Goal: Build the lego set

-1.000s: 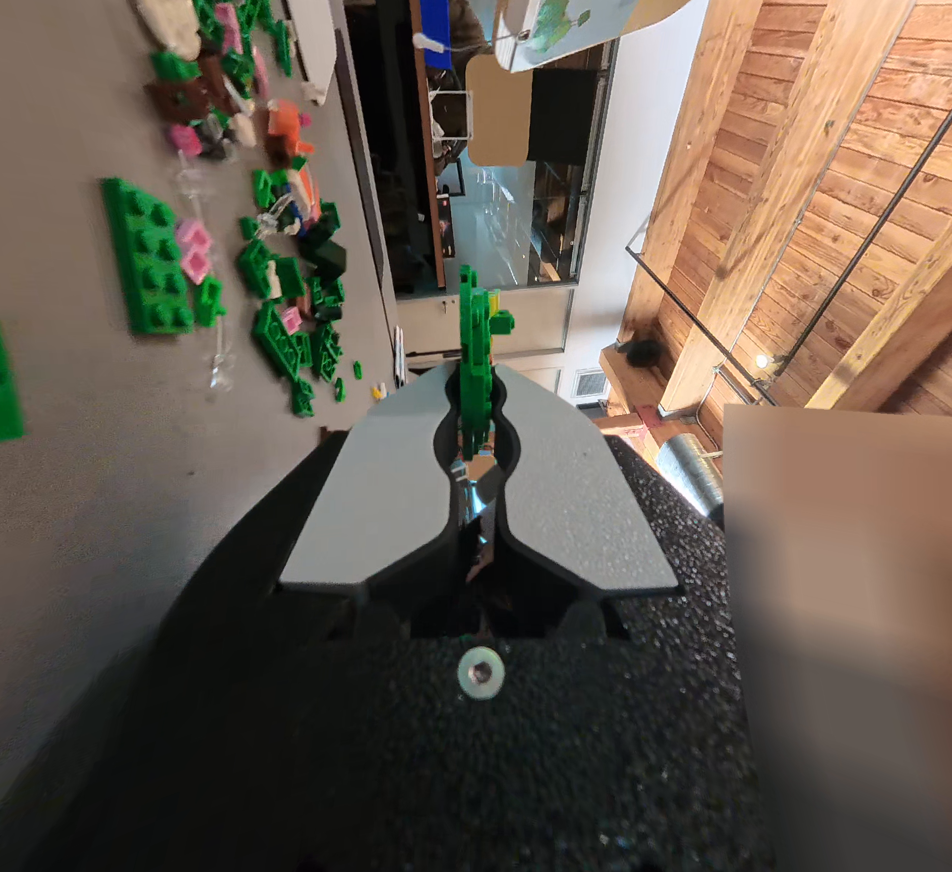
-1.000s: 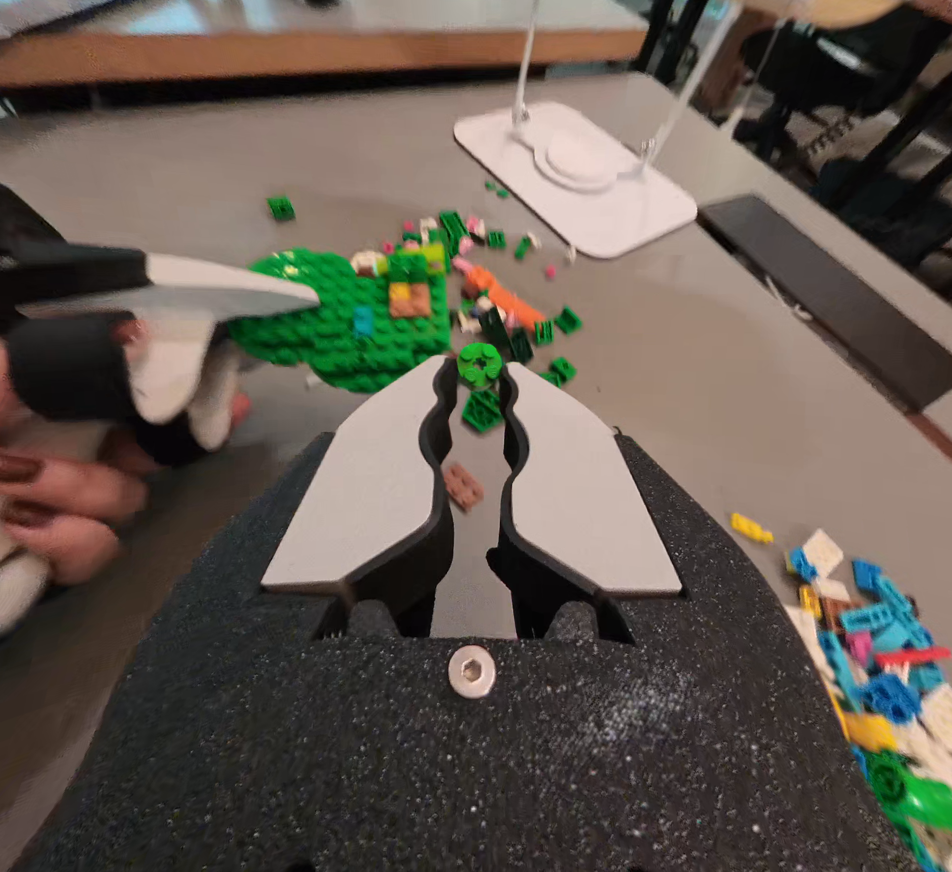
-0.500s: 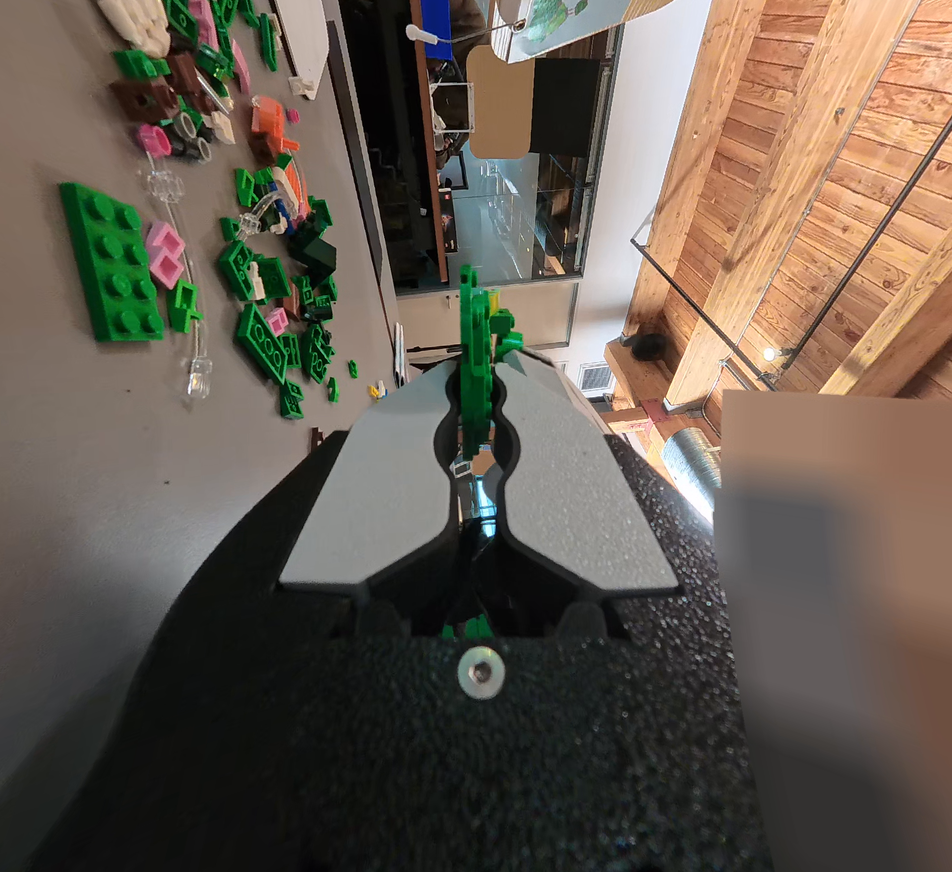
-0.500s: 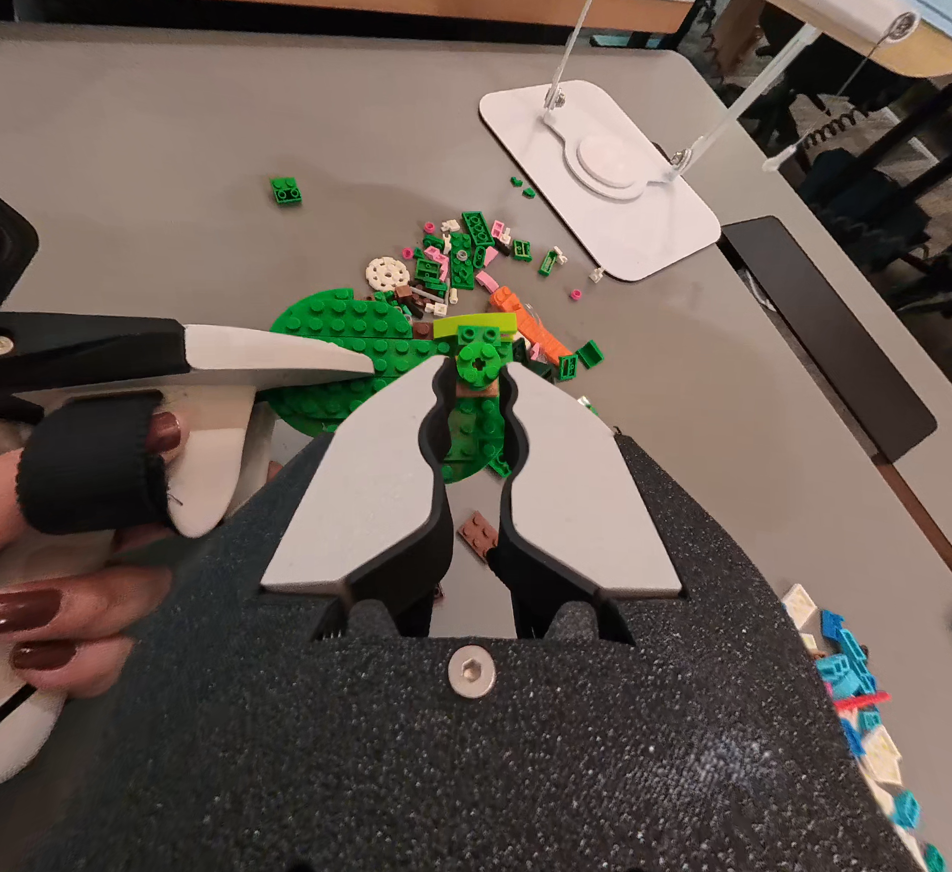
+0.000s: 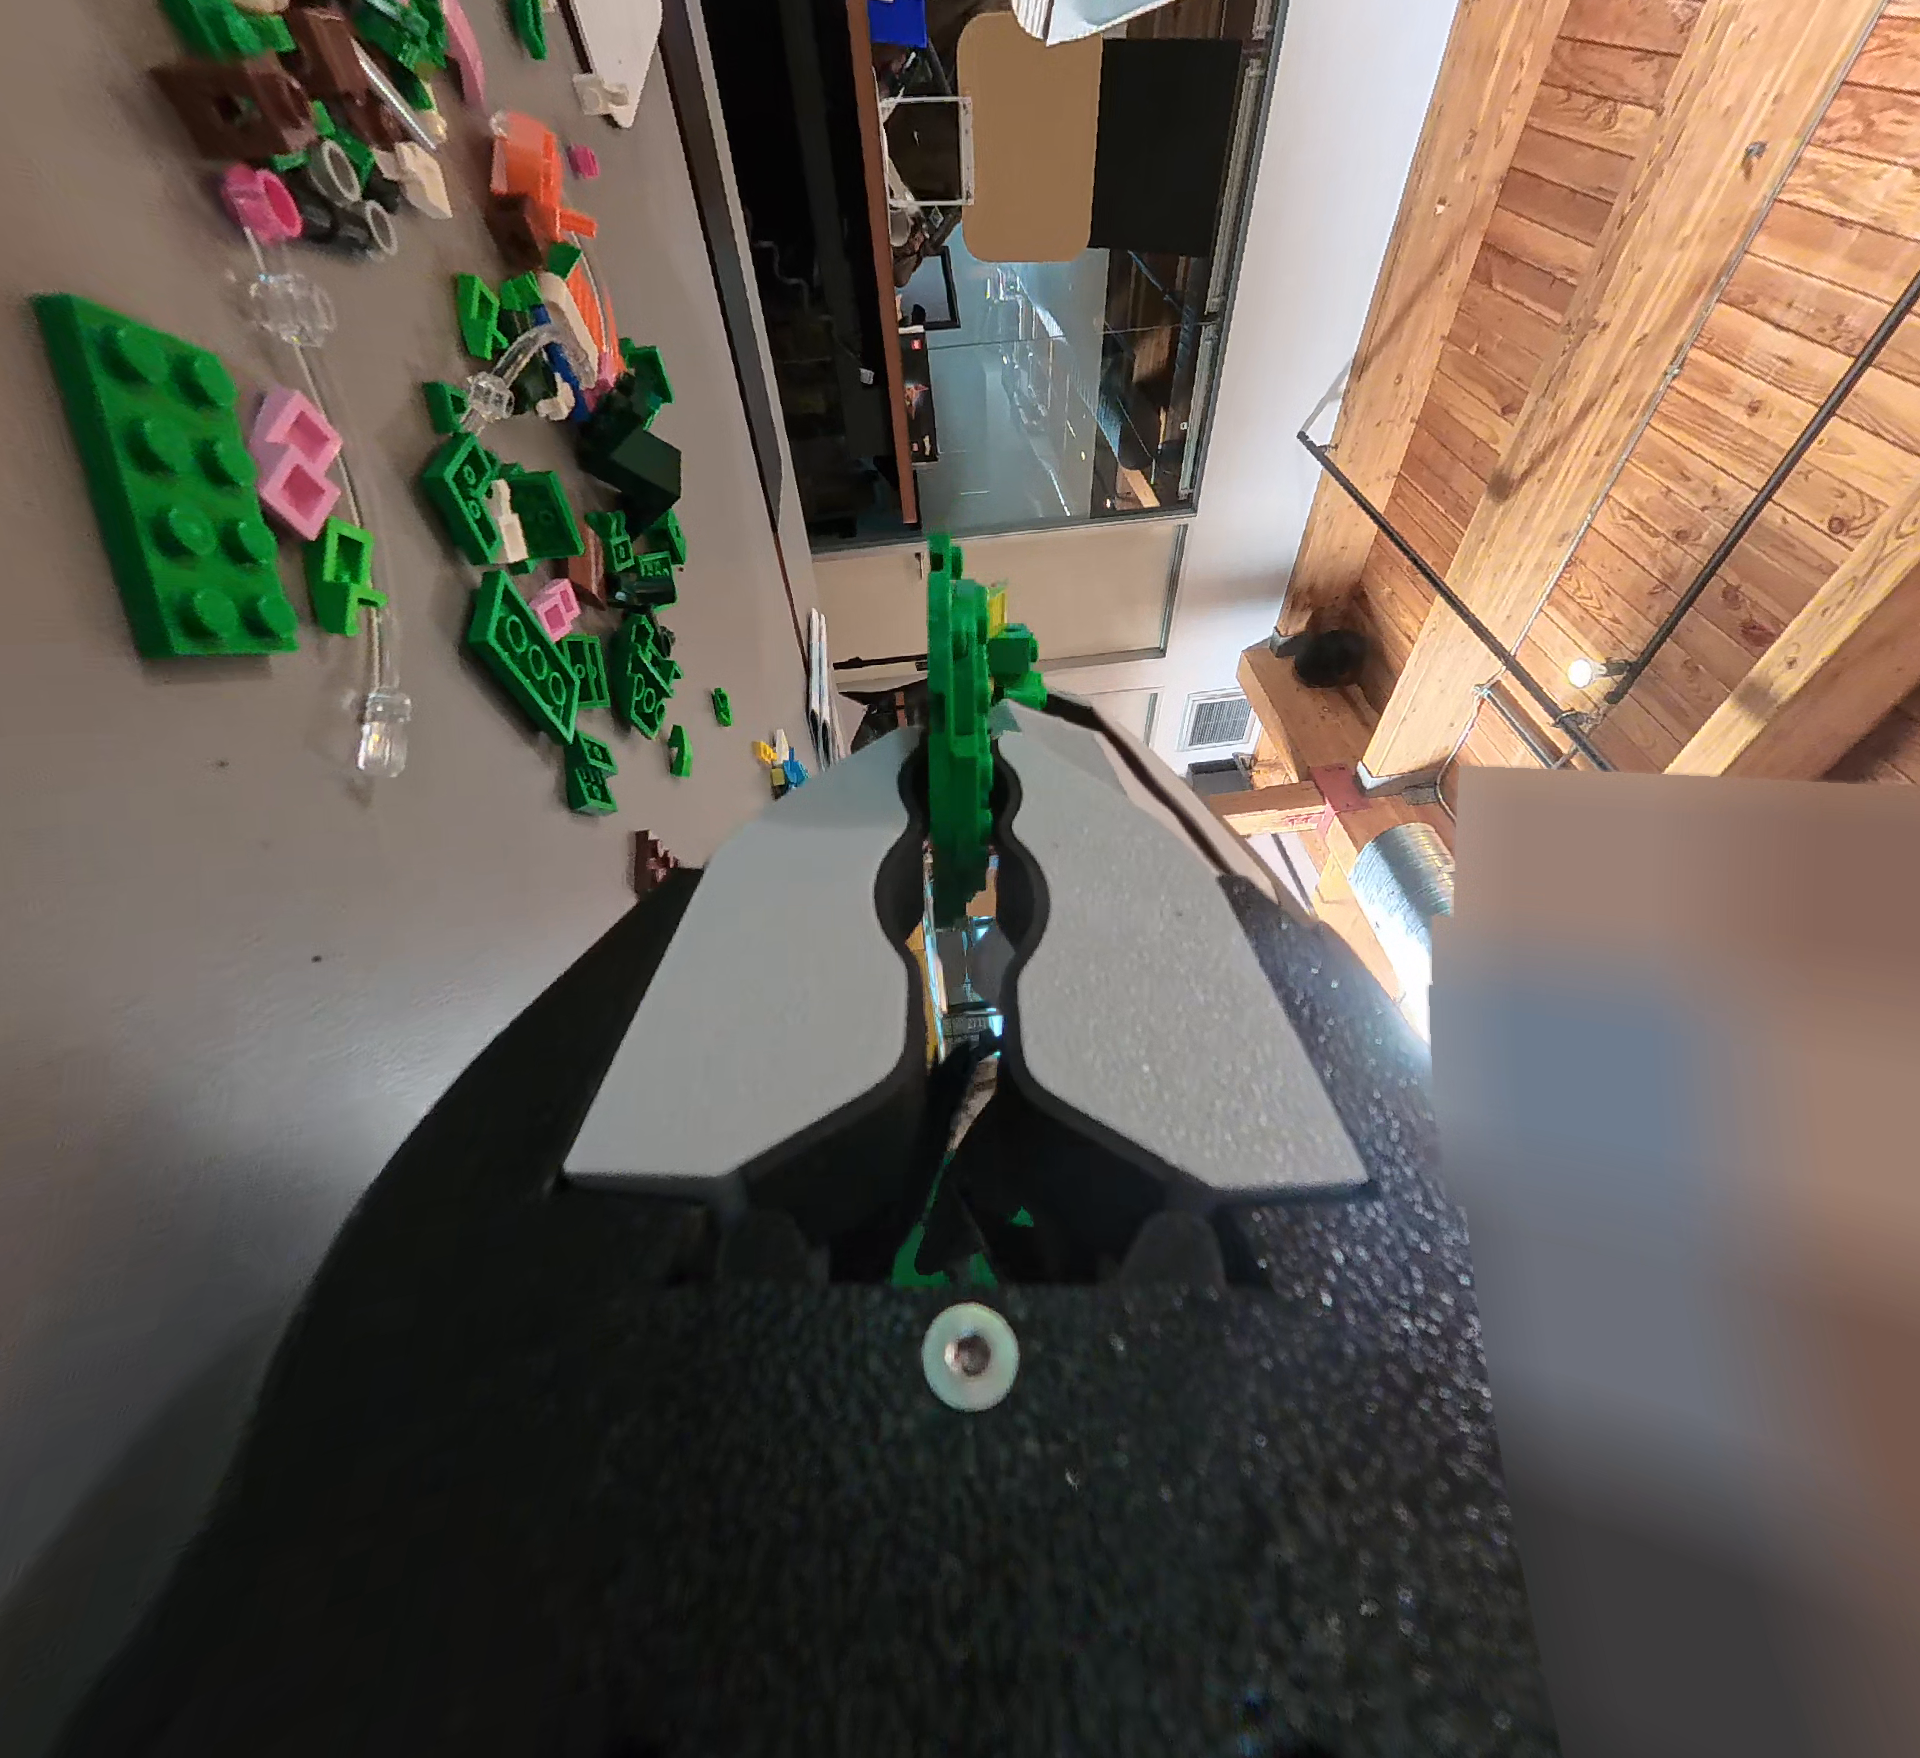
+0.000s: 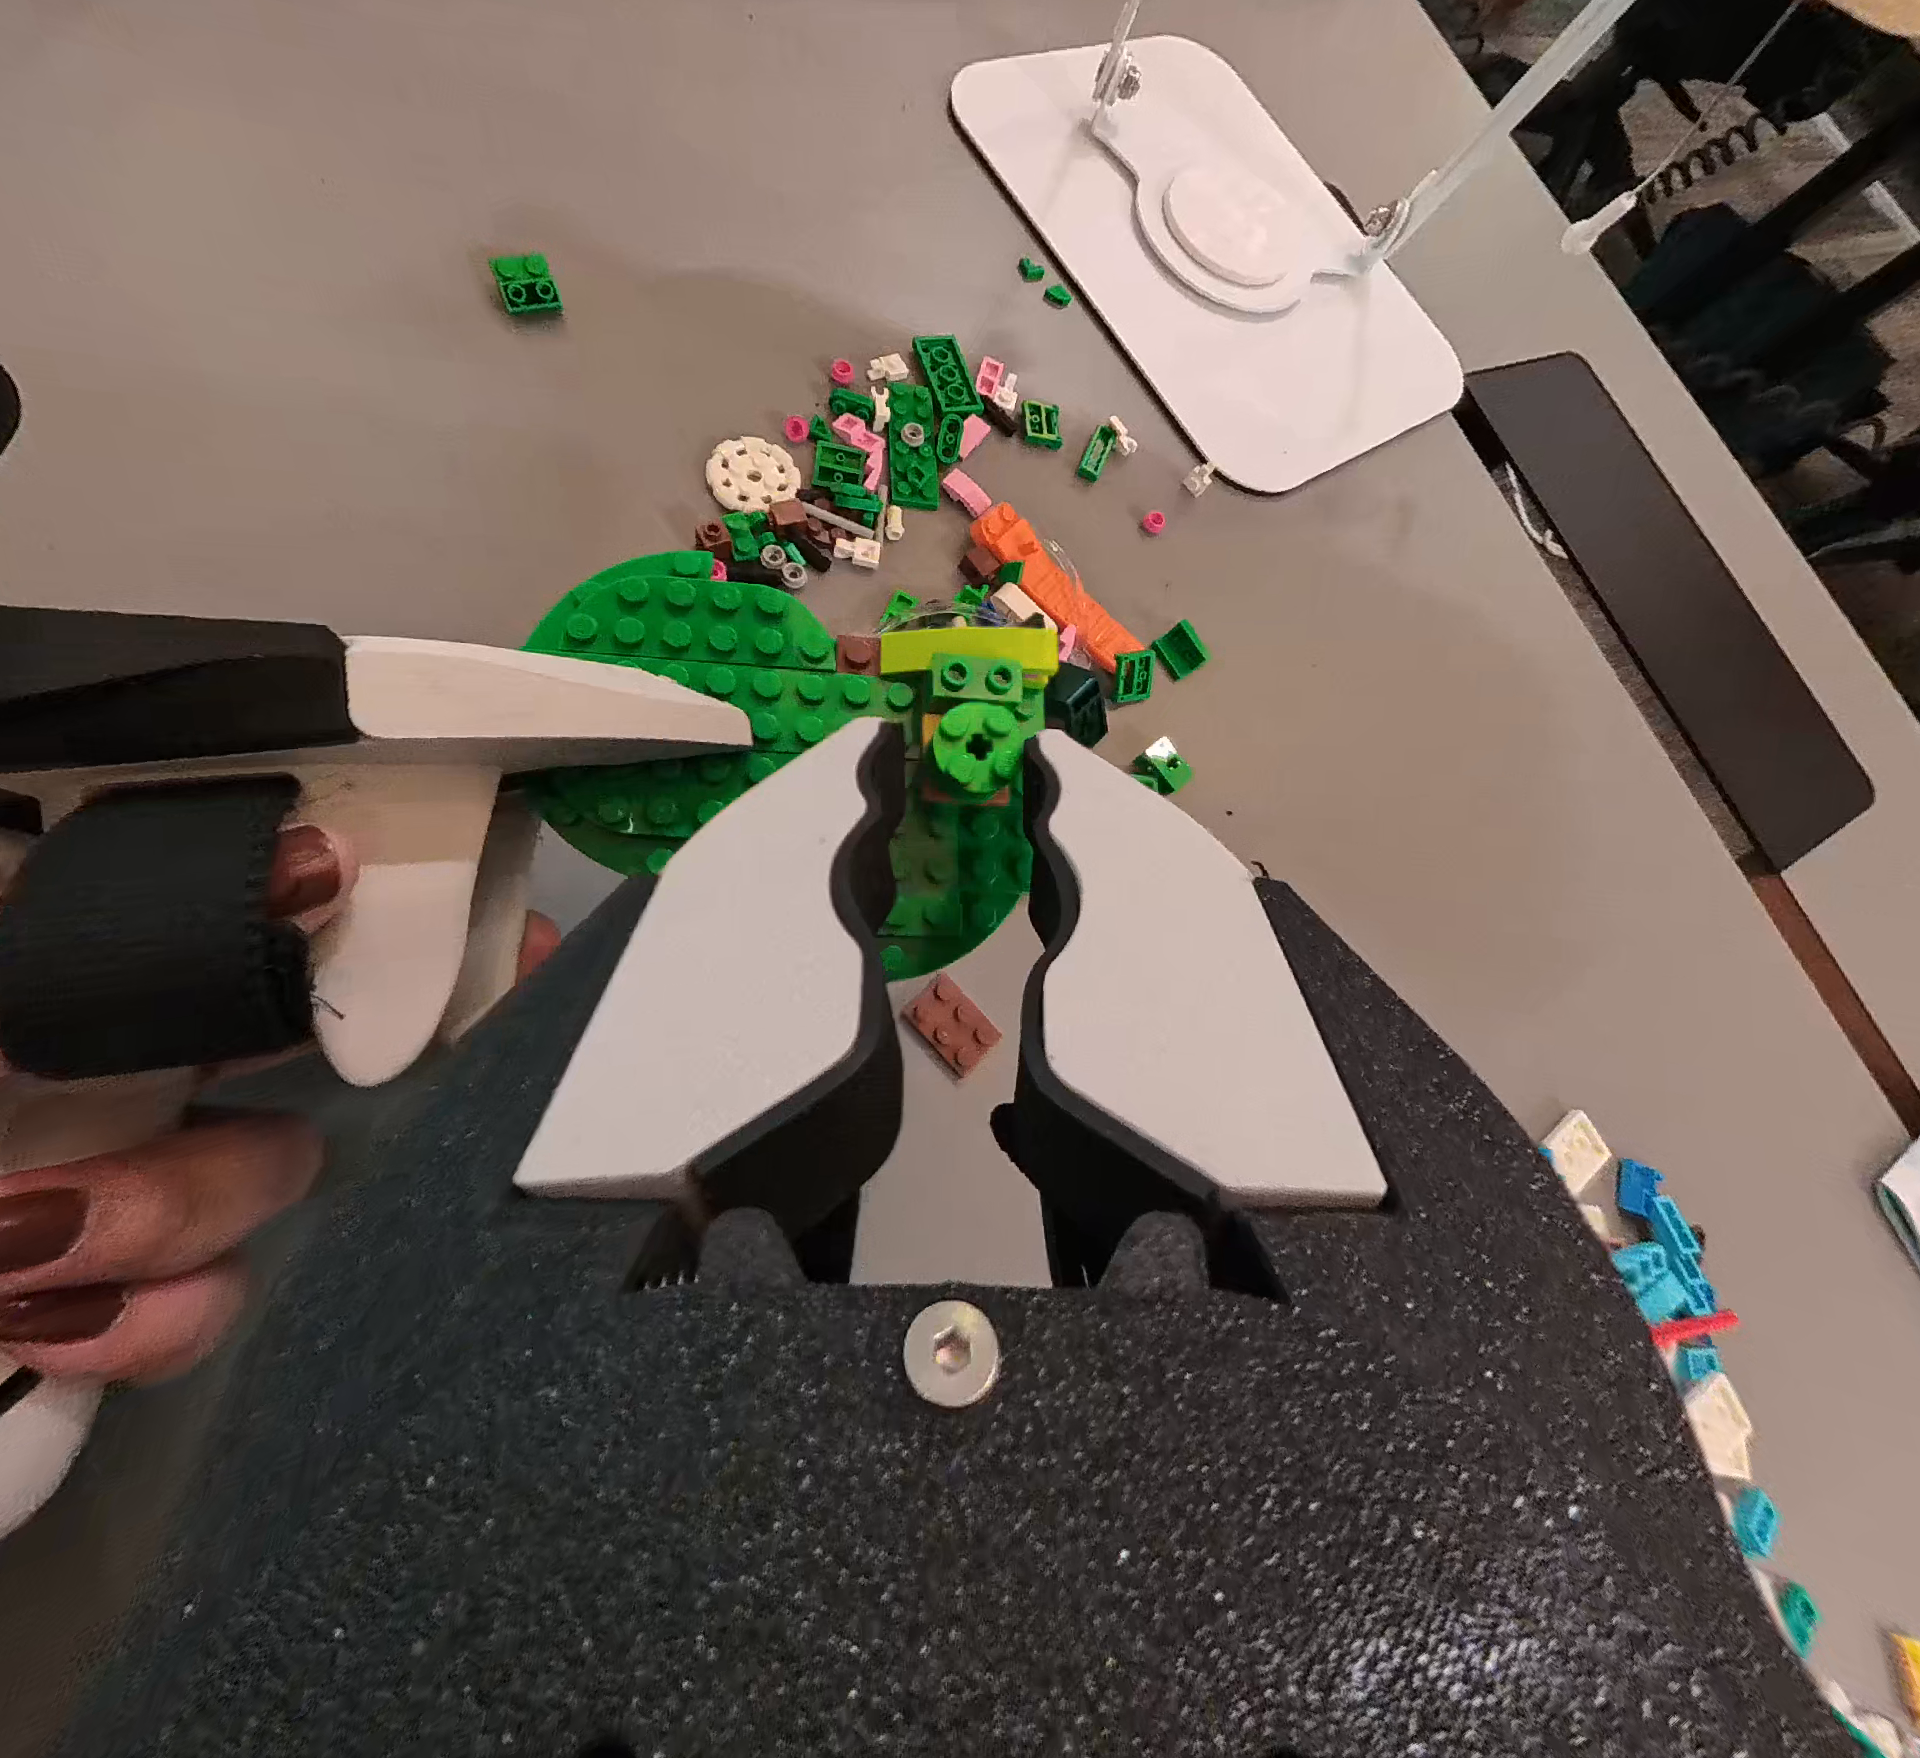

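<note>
Lego plate, round and green, is held edge-on above the grey table by the left gripper, clenched on its rim. Loose bricks lie scattered on the table beyond it, near a white stand base. Smaller still, a round green stud piece sits pinched in the right gripper, touching the small stack on the plate.
</note>
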